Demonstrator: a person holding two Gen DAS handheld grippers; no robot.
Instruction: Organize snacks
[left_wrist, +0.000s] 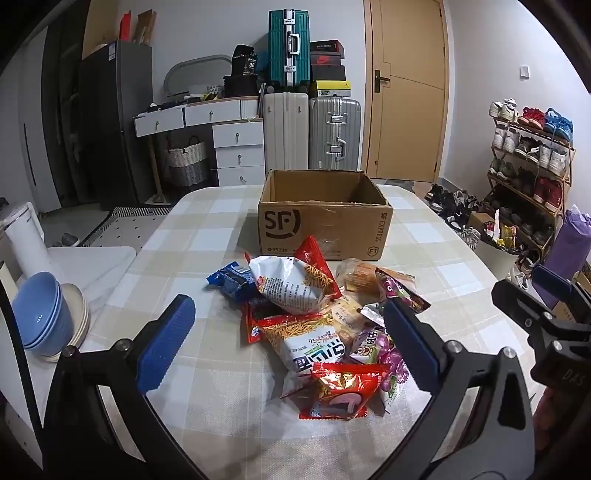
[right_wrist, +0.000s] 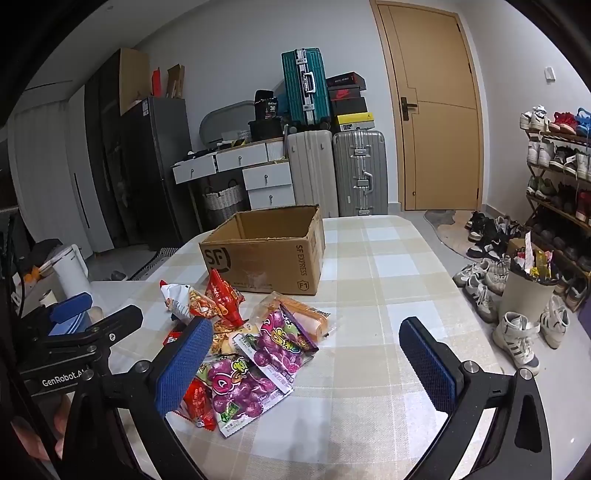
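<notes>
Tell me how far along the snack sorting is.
Nothing looks done: the SF Express cardboard box shows no snacks inside. Nothing in hand: left gripper and right gripper are both open and empty above the snack pile. Left: every packet on the checked tablecloth.
</notes>
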